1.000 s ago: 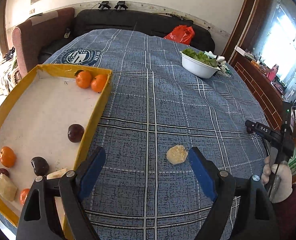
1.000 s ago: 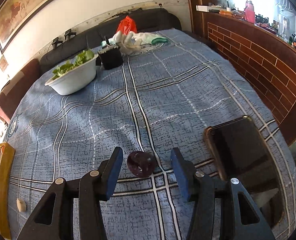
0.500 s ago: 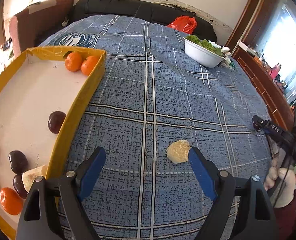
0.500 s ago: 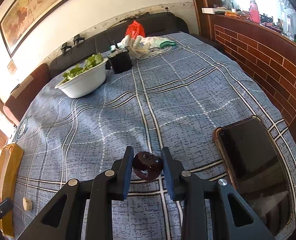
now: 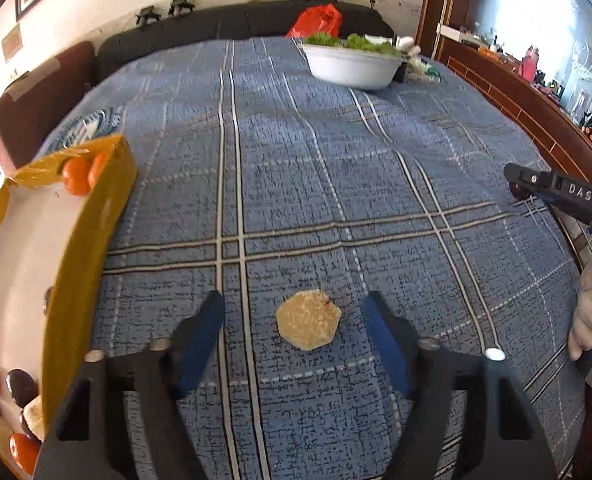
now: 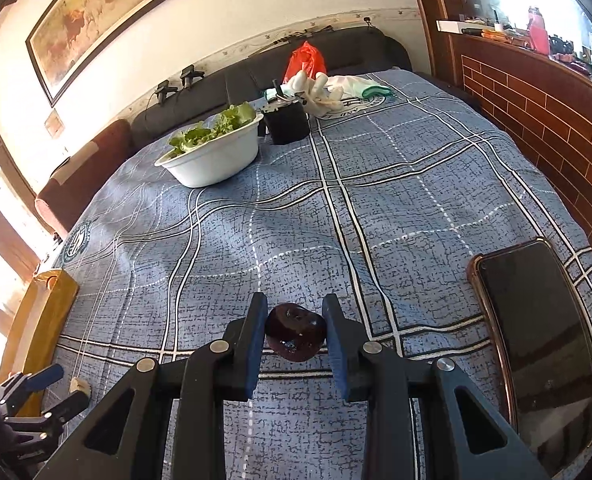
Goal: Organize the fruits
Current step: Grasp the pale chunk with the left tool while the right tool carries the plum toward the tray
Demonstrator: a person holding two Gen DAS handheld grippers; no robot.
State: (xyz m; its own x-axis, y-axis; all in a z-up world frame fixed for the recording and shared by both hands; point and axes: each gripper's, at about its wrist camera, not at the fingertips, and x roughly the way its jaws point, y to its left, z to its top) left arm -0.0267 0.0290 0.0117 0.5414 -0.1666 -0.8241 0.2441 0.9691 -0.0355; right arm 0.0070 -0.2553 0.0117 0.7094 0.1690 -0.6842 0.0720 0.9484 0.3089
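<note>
Meanwhile a pale fruit slice lies between the closing left hand-held gripper pads (untouched), right one clamps a plum.

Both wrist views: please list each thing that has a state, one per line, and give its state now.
left gripper: jaws closing, pale fruit slice between them, pads not yet touching it.
pale fruit slice: lying flat on the blue cloth.
right gripper: shut on the dark plum.
dark plum: clamped between both pads.
yellow tray: open, oranges and dark fruits inside.
white bowl: upright, holding greens.
phone: flat, screen dark.
</note>
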